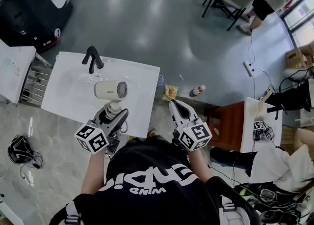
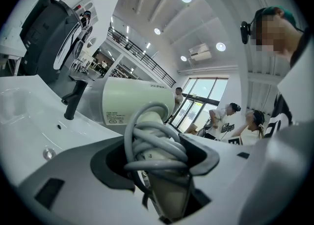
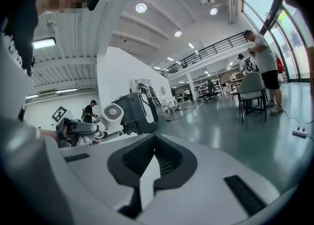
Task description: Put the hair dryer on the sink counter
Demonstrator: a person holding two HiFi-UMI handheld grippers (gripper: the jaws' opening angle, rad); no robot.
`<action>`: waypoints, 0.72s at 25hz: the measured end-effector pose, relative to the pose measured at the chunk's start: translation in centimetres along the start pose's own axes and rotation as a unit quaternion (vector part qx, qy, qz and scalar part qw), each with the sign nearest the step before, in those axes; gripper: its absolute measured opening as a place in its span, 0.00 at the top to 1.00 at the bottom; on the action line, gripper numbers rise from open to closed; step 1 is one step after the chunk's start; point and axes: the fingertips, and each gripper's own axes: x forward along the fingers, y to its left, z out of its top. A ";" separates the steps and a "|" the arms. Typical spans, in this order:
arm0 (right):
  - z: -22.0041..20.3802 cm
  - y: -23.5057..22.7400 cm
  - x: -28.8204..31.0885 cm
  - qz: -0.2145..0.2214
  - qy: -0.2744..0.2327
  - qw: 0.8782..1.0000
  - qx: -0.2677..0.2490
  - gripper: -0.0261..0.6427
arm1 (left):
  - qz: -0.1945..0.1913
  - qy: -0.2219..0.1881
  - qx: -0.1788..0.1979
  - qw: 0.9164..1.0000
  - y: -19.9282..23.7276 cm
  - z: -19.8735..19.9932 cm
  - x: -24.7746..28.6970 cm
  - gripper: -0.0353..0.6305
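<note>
Your left hand-held gripper (image 1: 112, 115) (image 2: 158, 156) is clamped on the handle (image 1: 112, 107) of the dryer (image 1: 111, 90) (image 2: 133, 102), one jaw on each side. A grey cord (image 2: 153, 143) is coiled in several loops round that handle, just beyond the jaws. The dryer is cream-coloured, with a short, stout barrel lying level and a round dark grille (image 1: 122, 90) on the end that faces the bench's right edge. A small printed label (image 2: 117, 117) sits on the barrel's side. The barrel is over the white bench (image 1: 61, 94) (image 2: 27, 121), just inside its near edge and about midway along it. Whether it touches the surface, you cannot tell. A black faucet (image 1: 92, 58) (image 2: 73, 98) stands at the far edge, beyond the dryer. Your right hand-held gripper (image 1: 178, 109) (image 3: 153, 143) is off the bench, near its near right corner and over the floor. Its jaws are together with nothing between them.
</note>
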 end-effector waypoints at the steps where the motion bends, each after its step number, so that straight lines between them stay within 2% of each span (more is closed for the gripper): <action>1: 0.0 -0.3 0.1 -0.001 0.000 1.000 0.001 0.94 | 0.001 0.001 0.001 1.000 0.1 0.0 0.3 0.51; 12: 0.4 -1.1 1.9 0.002 -0.002 1.000 0.006 0.94 | -0.002 0.023 0.009 1.000 1.1 0.5 2.8 0.51; 18: 0.6 -2.1 1.5 -0.012 -0.008 1.000 0.010 0.94 | -0.006 0.042 0.010 0.999 1.5 0.0 4.7 0.51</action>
